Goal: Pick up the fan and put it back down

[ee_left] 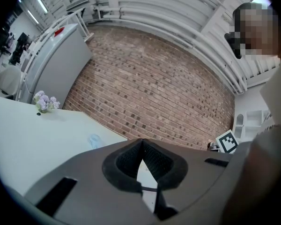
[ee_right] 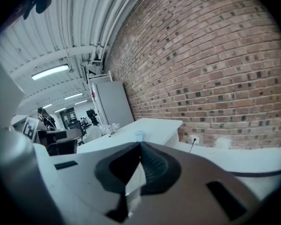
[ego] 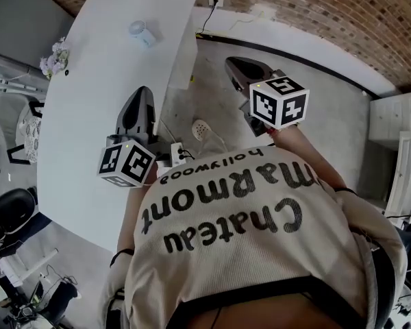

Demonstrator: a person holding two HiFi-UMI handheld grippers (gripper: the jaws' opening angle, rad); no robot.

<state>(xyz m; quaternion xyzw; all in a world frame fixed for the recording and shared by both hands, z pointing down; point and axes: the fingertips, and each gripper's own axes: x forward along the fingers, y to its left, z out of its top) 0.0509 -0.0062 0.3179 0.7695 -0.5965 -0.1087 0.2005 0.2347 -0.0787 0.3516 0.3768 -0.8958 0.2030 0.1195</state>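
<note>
Head view: the little fan [ego: 142, 33] stands at the far end of the white bench [ego: 89, 115], straight ahead of the left gripper [ego: 142, 91], the nearer one. The right gripper [ego: 237, 63] is off the bench's side. Both sets of fingers are together, empty.

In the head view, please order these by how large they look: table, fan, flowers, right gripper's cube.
1. table
2. right cube, which is close to the camera, so it looks larger than it really is
3. fan and flowers: these look about alike, so I do not rank them
</note>
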